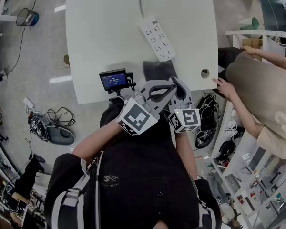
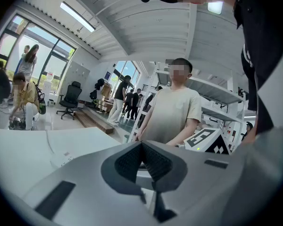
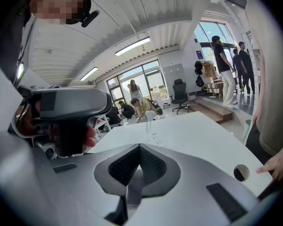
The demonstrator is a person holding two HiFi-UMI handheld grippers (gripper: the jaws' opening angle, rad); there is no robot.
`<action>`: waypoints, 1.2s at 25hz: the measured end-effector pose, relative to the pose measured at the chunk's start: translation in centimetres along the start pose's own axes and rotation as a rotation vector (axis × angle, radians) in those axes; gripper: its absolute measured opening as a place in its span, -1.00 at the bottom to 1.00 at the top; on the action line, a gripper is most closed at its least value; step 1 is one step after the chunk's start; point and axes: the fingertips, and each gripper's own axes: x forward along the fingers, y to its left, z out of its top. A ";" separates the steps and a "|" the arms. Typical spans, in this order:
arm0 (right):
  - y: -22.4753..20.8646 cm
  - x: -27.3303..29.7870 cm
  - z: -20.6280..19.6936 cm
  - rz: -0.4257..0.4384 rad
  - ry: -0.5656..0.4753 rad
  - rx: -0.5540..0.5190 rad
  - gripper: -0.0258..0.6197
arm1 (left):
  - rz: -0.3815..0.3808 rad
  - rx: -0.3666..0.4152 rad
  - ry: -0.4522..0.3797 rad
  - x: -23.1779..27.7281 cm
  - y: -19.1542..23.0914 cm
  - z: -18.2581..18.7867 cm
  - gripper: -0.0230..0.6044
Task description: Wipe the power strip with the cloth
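Note:
A white power strip (image 1: pixel 157 38) lies at an angle on the white table (image 1: pixel 105 37), its cord running to the far edge. A dark grey cloth (image 1: pixel 156 69) lies flat near the table's front edge, just this side of the strip. Both grippers hang close to my chest, side by side, pointing toward the cloth. My left gripper (image 1: pixel 172 85) is shut with nothing between its pads (image 2: pixel 142 146). My right gripper (image 1: pixel 181 87) is shut and empty too (image 3: pixel 139 148). The strip shows faintly in both gripper views (image 2: pixel 61 160) (image 3: pixel 155 138).
A small screen device (image 1: pixel 113 80) is clamped at the table's front edge, left of the grippers. A round cable hole (image 1: pixel 205 73) sits at the front right corner. A person (image 1: pixel 257 80) stands at the right with a hand (image 1: pixel 225 86) on the table edge, shelves behind.

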 end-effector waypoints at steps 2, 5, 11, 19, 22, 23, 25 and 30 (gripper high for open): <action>0.4 0.4 0.0 -0.001 0.004 -0.003 -0.87 | 0.000 0.000 -0.002 -0.4 0.4 0.0 -0.82; 0.8 0.7 -0.3 -0.006 0.009 -0.006 -0.87 | 0.005 0.000 -0.009 -1.1 0.7 0.0 -0.82; 1.7 2.5 -3.1 0.024 0.119 -0.113 -0.83 | 0.157 -0.025 -0.145 -5.2 4.6 1.0 -0.82; -1.4 6.6 -11.0 0.115 0.609 -0.375 0.03 | 0.195 -0.076 -0.235 -6.0 5.8 2.0 -0.82; -2.2 7.5 -13.2 0.118 0.734 -0.432 0.05 | 0.232 -0.049 -0.189 -5.7 6.1 1.3 -0.82; -2.4 7.8 -13.7 0.109 0.761 -0.455 0.05 | 0.252 -0.034 -0.158 -5.5 6.3 0.8 -0.82; -2.6 8.2 -14.2 0.084 0.796 -0.510 0.05 | 0.282 -0.020 -0.111 -5.3 6.6 0.0 -0.82; -3.6 8.0 -13.9 0.016 0.789 -0.591 -0.37 | 0.298 -0.034 -0.093 -4.9 7.0 -0.5 -0.82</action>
